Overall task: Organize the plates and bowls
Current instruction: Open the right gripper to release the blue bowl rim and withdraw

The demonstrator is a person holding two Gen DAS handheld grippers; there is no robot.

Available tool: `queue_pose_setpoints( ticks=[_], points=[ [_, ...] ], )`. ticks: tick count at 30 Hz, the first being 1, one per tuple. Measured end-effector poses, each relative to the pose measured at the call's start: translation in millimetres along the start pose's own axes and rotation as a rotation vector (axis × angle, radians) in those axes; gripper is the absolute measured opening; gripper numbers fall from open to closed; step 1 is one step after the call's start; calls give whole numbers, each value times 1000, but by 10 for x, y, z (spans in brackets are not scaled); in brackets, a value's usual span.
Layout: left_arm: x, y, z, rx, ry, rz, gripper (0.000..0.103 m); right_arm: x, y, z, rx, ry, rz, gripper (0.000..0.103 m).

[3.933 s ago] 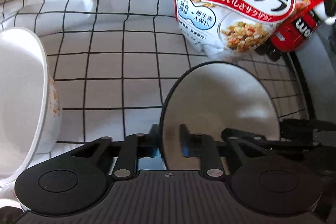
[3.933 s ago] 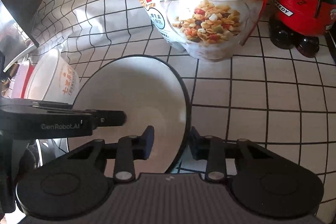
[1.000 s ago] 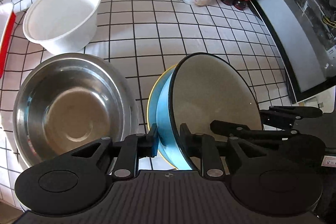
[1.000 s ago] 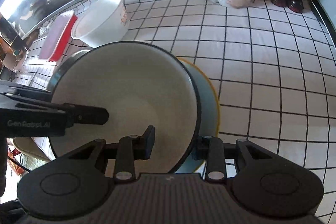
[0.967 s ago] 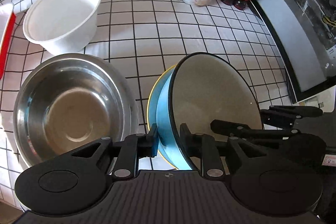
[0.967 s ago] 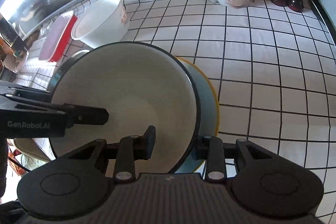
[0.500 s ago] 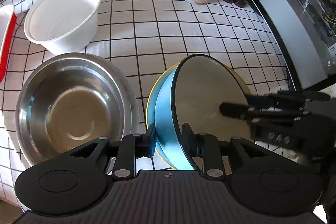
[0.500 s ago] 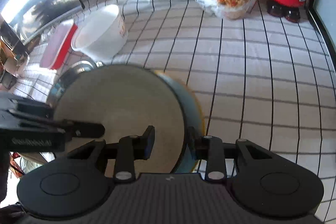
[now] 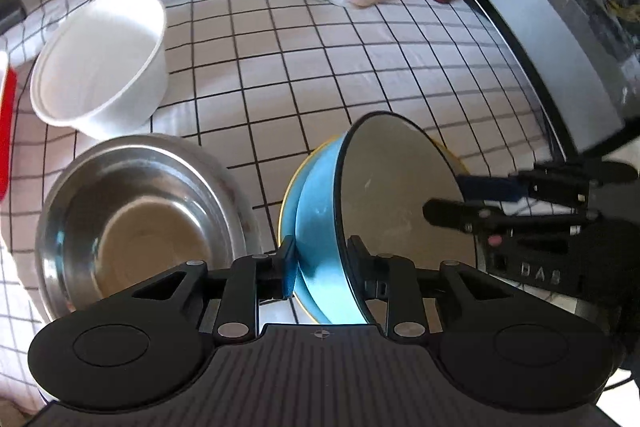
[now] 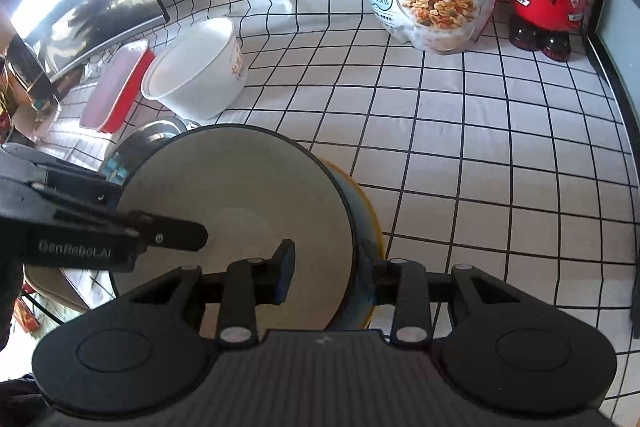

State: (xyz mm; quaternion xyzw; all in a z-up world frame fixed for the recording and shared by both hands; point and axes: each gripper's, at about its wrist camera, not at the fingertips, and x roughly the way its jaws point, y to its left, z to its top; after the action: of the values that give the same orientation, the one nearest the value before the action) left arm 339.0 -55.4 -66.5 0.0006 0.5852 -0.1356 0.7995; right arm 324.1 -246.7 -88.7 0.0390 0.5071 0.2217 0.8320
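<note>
Nesting the blue bowl (image 9: 320,219) into the yellow-rimmed dish (image 10: 371,211) on the checked cloth (image 9: 280,67), just beside the steel bowl (image 9: 140,211). Judged as the release end of this stacking step, with the bowl apparently seated on the dish, though possibly tilted. Straddling the bowl's rim with both grippers: right gripper (image 10: 330,267) with jaws parting, rim between them, inner pad clear of the wall, outer pad close against the outside; left gripper (image 9: 322,261) with pads close on either side of the wall, pressing or not impossible to tell. Next: spreading both sets of fingers fully and lifting straight off the rim without dragging the bowl, then probably turning to the steel bowl or the white tub (image 9: 100,67) beyond it.
</note>
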Motion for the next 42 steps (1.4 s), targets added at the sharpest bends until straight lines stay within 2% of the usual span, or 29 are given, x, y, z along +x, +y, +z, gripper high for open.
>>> queue_pose_setpoints(
  ticks=[12,18,22,27,33,42],
  points=[
    [-39,45,85,-21,45,-18,31,1,4,-3,1,-15,1,35],
    [-54,0,80,19,54,-8,32,10,-12,10,6,-11,12,36],
    [-10,38,96,4,60,-11,29,-10,4,12,-1,-15,-1,36],
    [-10,11,135,36,29,20,23,-36,2,8,-5,-14,-4,36],
    [16,7,195,36,16,5,23,-117,31,27,-22,-44,-36,39],
    [-48,-2,160,53,4,20,22,-109,31,32,-15,-37,-31,39]
  ],
)
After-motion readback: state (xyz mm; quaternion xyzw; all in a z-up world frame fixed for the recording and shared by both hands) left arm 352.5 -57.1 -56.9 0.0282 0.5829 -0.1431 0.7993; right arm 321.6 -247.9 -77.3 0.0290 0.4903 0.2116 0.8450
